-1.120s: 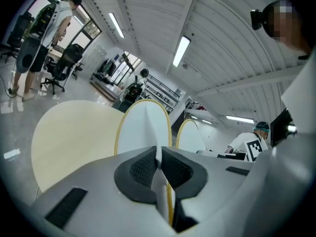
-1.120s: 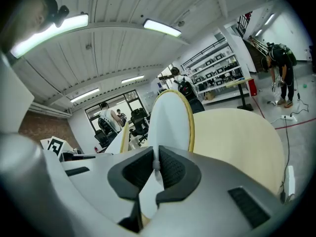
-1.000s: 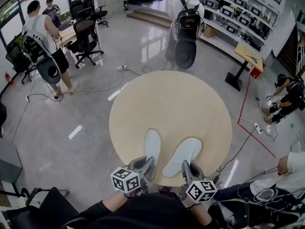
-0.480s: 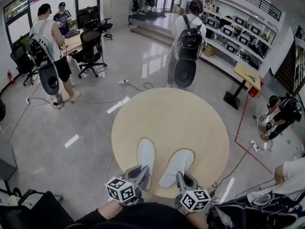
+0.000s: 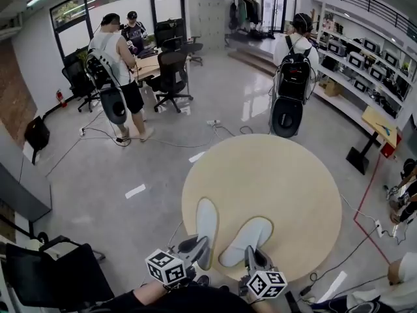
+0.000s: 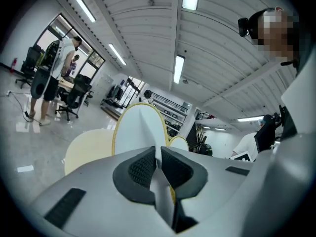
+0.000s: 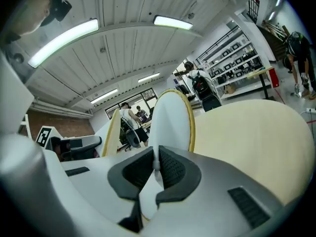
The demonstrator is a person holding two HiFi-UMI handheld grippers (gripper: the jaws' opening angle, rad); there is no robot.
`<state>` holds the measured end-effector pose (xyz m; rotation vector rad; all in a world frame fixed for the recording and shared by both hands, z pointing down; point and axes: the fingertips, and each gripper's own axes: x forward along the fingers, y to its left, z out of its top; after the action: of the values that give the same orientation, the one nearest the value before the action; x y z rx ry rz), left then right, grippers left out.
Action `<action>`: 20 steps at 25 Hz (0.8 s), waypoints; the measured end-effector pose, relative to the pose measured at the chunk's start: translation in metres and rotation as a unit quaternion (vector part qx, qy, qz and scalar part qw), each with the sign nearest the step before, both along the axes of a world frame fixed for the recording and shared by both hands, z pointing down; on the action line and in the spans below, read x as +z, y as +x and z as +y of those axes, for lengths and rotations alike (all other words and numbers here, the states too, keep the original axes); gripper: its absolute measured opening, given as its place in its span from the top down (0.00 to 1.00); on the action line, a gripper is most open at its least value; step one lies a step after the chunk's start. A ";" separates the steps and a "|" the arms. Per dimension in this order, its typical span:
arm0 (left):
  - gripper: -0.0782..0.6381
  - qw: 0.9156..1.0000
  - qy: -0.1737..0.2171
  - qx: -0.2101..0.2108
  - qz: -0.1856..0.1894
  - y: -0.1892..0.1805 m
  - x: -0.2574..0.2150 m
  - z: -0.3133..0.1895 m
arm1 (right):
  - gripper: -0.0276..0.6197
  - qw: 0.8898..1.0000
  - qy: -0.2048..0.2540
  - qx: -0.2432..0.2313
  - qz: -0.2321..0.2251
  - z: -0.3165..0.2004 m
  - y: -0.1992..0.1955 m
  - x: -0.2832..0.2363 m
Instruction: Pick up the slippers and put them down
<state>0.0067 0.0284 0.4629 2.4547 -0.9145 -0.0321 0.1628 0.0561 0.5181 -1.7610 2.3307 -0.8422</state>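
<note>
Two white slippers with yellow-edged soles hang over the near edge of the round beige table (image 5: 287, 175). My left gripper (image 5: 199, 245) is shut on the heel of the left slipper (image 5: 207, 220). My right gripper (image 5: 251, 254) is shut on the heel of the right slipper (image 5: 247, 237). In the left gripper view the left slipper (image 6: 138, 130) rises from the closed jaws of the left gripper (image 6: 159, 162), with the other slipper (image 6: 178, 143) behind it. In the right gripper view the right slipper (image 7: 170, 120) stands up from the pinched pads of the right gripper (image 7: 156, 166), and the left slipper (image 7: 113, 127) is edge-on beside it.
A person with a backpack (image 5: 294, 64) stands just beyond the table's far edge. Another person (image 5: 116, 64) stands by desks and office chairs (image 5: 171, 70) at the back left. Cables (image 5: 163, 139) lie on the grey floor. A black chair (image 5: 58, 279) is at my near left, shelving (image 5: 365, 70) at the right.
The left gripper has risen a little with its slipper. The right gripper has stayed in place with its slipper. The head view has swung up and left, showing more of the room.
</note>
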 end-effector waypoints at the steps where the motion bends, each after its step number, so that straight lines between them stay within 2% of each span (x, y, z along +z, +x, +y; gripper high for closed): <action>1: 0.84 1.000 0.000 -0.014 -0.005 -0.007 0.002 0.001 | 0.91 1.000 -0.003 -0.007 -0.007 -0.002 -0.003 0.005; 4: 0.84 0.999 -0.004 -0.053 -0.003 -0.031 0.008 0.001 | 0.91 0.999 -0.011 -0.029 -0.019 -0.011 -0.019 0.013; 7: 0.84 0.997 -0.009 -0.079 0.009 -0.057 0.012 -0.005 | 0.91 0.999 -0.010 -0.046 -0.009 -0.026 -0.037 0.012; 11: 0.84 0.995 -0.009 -0.099 0.019 -0.113 0.014 -0.025 | 0.91 0.999 -0.014 -0.048 0.009 -0.049 -0.079 0.010; 16: 0.84 0.994 0.000 -0.106 0.036 -0.219 0.010 -0.060 | 0.91 0.999 -0.014 -0.033 0.022 -0.084 -0.170 0.002; 20: 0.84 0.996 0.002 -0.084 0.036 -0.310 0.017 -0.086 | 0.91 0.999 -0.013 -0.020 0.031 -0.113 -0.265 0.002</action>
<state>-0.3036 -0.0578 0.4798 2.3573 -1.0868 -0.1802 -0.1022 -0.0566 0.5204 -1.7826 2.4114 -0.8394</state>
